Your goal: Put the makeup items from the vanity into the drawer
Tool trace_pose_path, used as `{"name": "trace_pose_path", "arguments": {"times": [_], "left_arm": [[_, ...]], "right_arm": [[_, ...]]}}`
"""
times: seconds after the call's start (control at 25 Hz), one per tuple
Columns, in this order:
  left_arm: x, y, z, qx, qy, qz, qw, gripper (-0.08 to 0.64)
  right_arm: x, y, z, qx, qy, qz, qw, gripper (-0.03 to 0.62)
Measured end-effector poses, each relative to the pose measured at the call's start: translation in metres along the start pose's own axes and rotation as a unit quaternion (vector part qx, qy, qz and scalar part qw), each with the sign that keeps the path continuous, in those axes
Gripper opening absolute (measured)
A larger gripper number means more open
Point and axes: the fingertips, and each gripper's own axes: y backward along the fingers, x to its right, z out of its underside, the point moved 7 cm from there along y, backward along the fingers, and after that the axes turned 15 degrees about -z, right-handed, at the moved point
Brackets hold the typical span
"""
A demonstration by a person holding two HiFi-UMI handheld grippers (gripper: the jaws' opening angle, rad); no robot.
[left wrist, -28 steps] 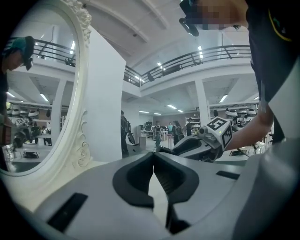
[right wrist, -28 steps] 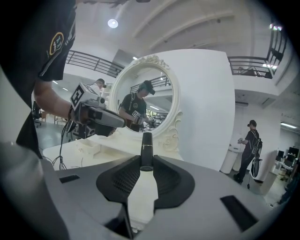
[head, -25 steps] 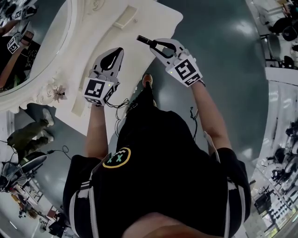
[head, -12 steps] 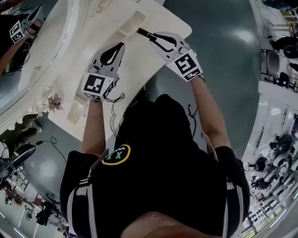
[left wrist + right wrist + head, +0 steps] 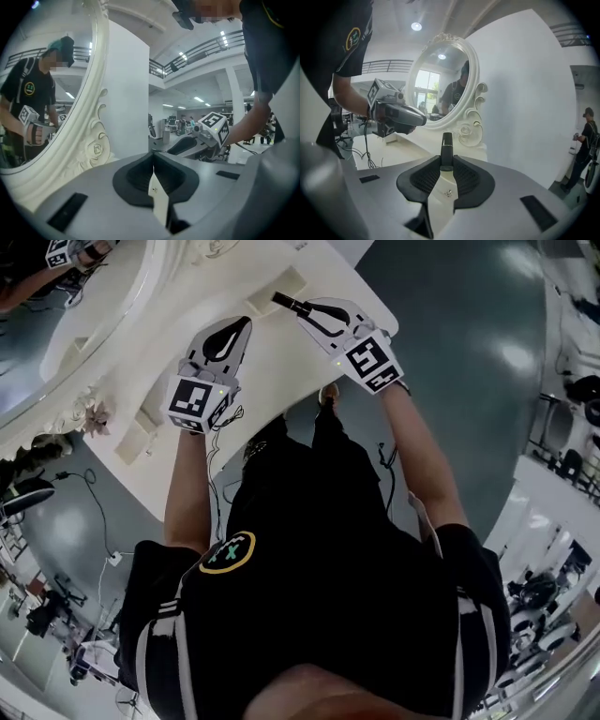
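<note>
My right gripper (image 5: 302, 311) is shut on a slim black makeup tube (image 5: 285, 304), held above the right part of the white vanity top (image 5: 281, 367). In the right gripper view the tube (image 5: 447, 146) stands upright between the pads, its upper half sticking out past the jaws. My left gripper (image 5: 244, 324) hovers over the vanity top to the left of the right one, jaws together with nothing between them (image 5: 153, 161). Each gripper shows in the other's view: the left gripper (image 5: 401, 115) and the right gripper (image 5: 197, 140). No drawer opening is visible.
An oval mirror in an ornate white frame (image 5: 66, 324) stands at the vanity's back left, with a white wall (image 5: 525, 93) behind it. A small raised white box (image 5: 281, 282) sits near the far right corner. Grey floor (image 5: 450, 352) lies to the right; a person (image 5: 583, 145) stands far right.
Both grippers have drifted slightly up and farther over the vanity as the head view swung. The right gripper keeps its hold on the black tube; the left stays shut.
</note>
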Motion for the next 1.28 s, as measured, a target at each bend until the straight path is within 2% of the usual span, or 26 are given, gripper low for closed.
{"name": "trace_pose_path", "arguments": {"times": [0.16,0.28,0.56,0.72,0.88,1.04,1.16,1.28], "left_arm": [[0.012,0.0,-0.007,0.0,0.008,-0.049,0.9988,0.021],[0.016,0.004,-0.009,-0.002,0.014,-0.068,0.9976,0.021],[0.009,0.024,-0.01,0.001,0.023,-0.097,0.995,0.021],[0.002,0.031,-0.007,-0.01,0.03,-0.11,0.9934,0.021],[-0.005,0.037,-0.003,0.005,0.037,-0.118,0.9923,0.021],[-0.004,0.041,-0.003,0.002,0.04,-0.125,0.9913,0.021],[-0.006,0.042,-0.001,0.0,0.04,-0.127,0.991,0.023],[-0.008,0.042,0.0,0.0,0.04,-0.127,0.9911,0.021]], "right_arm": [[0.025,-0.008,0.007,-0.018,0.03,-0.054,0.998,0.107],[0.04,-0.022,0.015,-0.053,0.055,-0.09,0.993,0.107],[0.062,-0.062,0.038,-0.15,0.096,-0.158,0.971,0.107],[0.068,-0.08,0.045,-0.183,0.108,-0.187,0.959,0.107],[0.07,-0.096,0.048,-0.201,0.116,-0.208,0.95,0.107],[0.068,-0.096,0.048,-0.204,0.12,-0.217,0.947,0.107],[0.068,-0.099,0.05,-0.202,0.116,-0.213,0.949,0.11],[0.07,-0.1,0.05,-0.191,0.108,-0.199,0.955,0.123]]}}
